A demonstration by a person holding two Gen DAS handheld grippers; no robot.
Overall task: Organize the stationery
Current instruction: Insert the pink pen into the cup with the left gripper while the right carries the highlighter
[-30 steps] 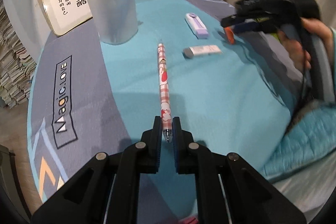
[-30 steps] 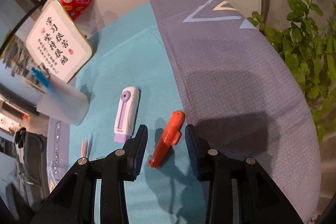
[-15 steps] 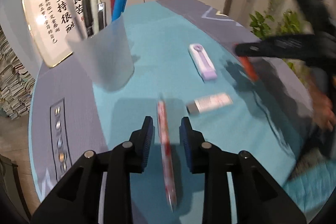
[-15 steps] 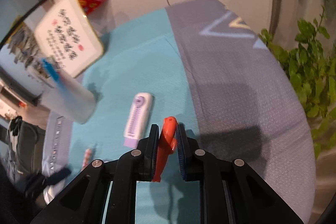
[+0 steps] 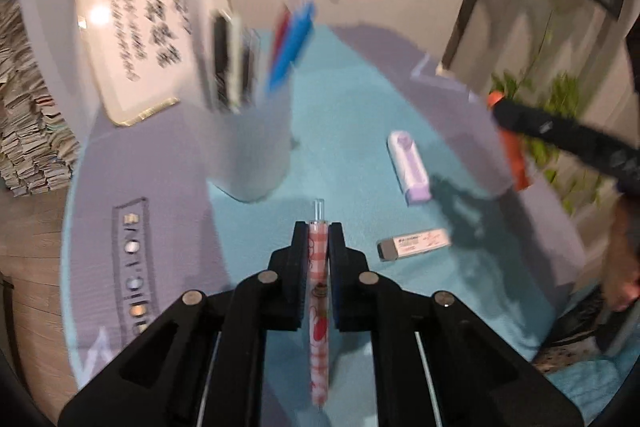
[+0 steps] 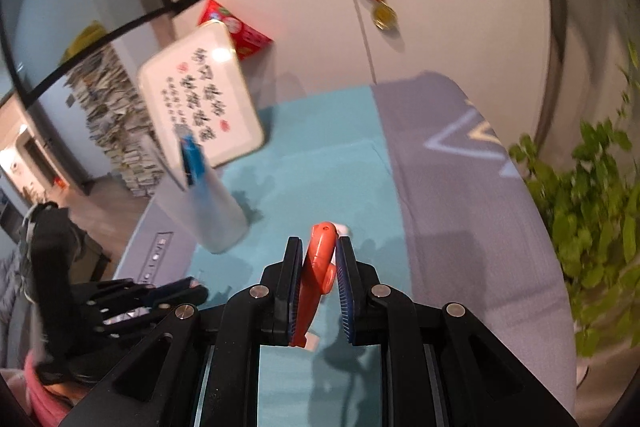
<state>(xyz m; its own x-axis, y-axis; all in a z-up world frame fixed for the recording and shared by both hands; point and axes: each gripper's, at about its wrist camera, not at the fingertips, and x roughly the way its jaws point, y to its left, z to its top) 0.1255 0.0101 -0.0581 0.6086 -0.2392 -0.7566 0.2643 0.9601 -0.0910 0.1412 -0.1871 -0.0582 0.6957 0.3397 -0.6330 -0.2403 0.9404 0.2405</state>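
My left gripper point(image 5: 318, 227) is shut on a pink checked pen point(image 5: 319, 311) and holds it above the table, pointing toward the frosted pen cup point(image 5: 252, 143), which holds several pens. My right gripper point(image 6: 319, 243) is shut on an orange fish-shaped tool point(image 6: 316, 267), lifted off the table; it also shows in the left wrist view point(image 5: 514, 155). The cup stands to its left in the right wrist view point(image 6: 208, 211). A purple-and-white correction tape point(image 5: 410, 167) and a grey-capped eraser point(image 5: 414, 245) lie on the teal cloth.
A framed calligraphy board point(image 5: 140, 23) leans behind the cup. The round table point(image 5: 96, 187) has a grey-and-teal cloth. A green plant point(image 6: 592, 227) stands past the right edge. Stacked papers point(image 5: 24, 131) are off the left edge. A medal point(image 6: 384, 15) hangs on the wall.
My left gripper closed on the pink pen and lifted it toward the cup. My right gripper closed on the orange tool and raised it off the table.
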